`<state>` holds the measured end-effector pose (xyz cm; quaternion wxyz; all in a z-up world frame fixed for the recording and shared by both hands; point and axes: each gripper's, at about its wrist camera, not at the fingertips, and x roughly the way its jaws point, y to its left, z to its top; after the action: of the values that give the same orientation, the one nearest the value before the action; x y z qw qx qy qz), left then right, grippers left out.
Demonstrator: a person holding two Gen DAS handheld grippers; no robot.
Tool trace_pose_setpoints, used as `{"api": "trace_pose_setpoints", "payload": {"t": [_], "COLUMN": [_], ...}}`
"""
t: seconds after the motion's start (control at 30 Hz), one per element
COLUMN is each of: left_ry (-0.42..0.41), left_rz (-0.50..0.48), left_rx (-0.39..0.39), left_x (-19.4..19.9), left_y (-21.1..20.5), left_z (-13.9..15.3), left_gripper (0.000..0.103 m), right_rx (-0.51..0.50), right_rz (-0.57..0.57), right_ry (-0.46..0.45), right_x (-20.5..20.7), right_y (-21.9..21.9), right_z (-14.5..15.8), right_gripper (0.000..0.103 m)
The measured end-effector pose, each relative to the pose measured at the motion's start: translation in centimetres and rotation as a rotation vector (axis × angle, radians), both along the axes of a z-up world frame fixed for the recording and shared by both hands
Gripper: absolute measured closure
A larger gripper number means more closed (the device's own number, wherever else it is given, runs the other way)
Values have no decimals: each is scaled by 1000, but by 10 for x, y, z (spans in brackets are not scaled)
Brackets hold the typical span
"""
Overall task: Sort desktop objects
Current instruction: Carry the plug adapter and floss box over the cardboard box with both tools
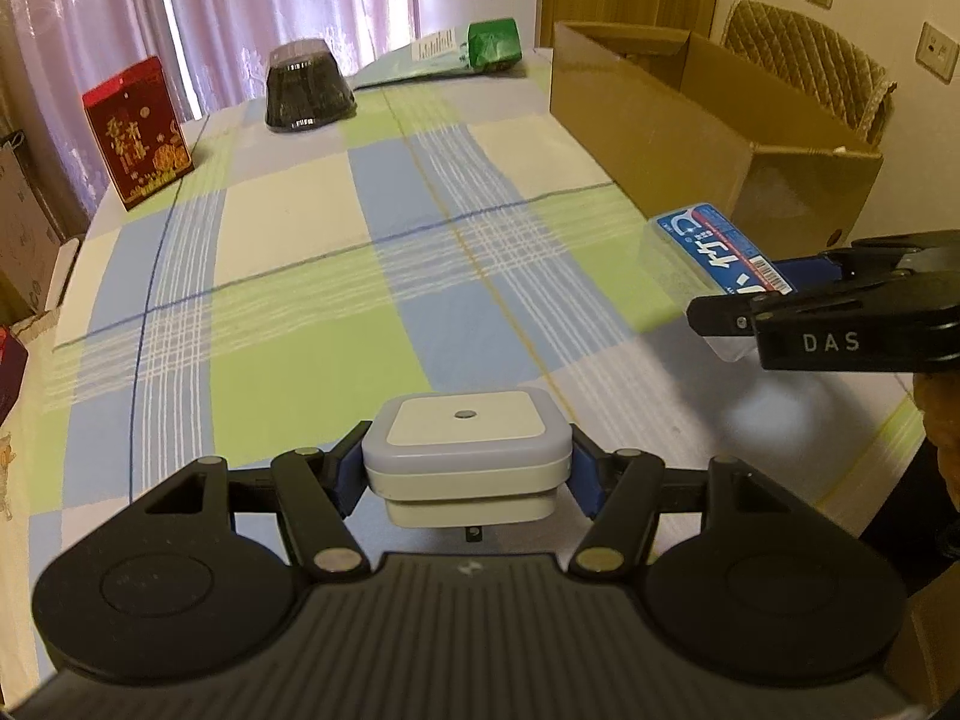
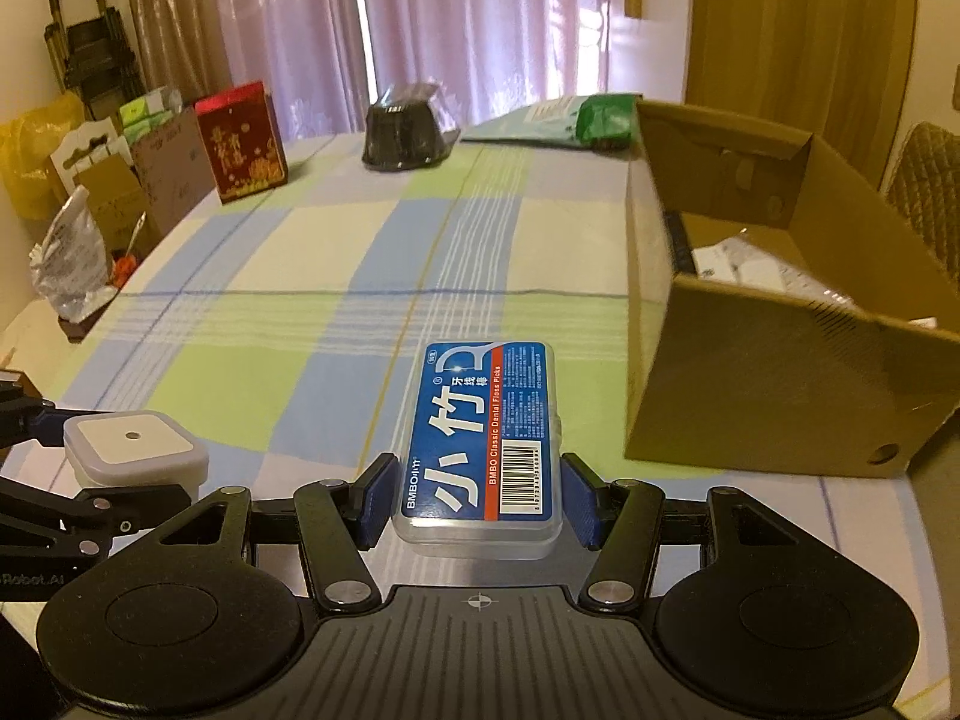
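The left gripper (image 1: pixel 467 477) is pinching a white square plug-in device (image 1: pixel 465 450) between its blue pads, holding it just above the checked tablecloth (image 1: pixel 288 276). The right gripper (image 2: pixel 477 501) is clamping a clear floss-pick box (image 2: pixel 483 438) with a blue label — its far end is pointing toward the table's middle. To the right, an open cardboard box (image 2: pixel 762 372) is standing on the cloth, with papers lying inside. Farther back, a red gift box (image 1: pixel 137 132), a black container (image 1: pixel 307 87) and a green packet (image 1: pixel 493 43) are sitting near the far edge — well apart from both grippers.
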<state>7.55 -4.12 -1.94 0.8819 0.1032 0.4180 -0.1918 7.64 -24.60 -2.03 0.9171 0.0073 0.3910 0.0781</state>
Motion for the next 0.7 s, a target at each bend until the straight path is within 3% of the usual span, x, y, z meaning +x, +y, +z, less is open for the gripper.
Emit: {"api": "trace_pose_setpoints", "payload": {"t": [0.7], "left_ry": [-70], "left_rz": [-53], "left_rx": [-48], "left_x": [-11], "left_y": [-33], "left_z": [50], "left_gripper": [43], "right_rx": [13], "right_rz": [-115], "right_ry": [-96], "right_x": [-28], "right_y": [-48], "right_z": [60], "right_gripper": [47]}}
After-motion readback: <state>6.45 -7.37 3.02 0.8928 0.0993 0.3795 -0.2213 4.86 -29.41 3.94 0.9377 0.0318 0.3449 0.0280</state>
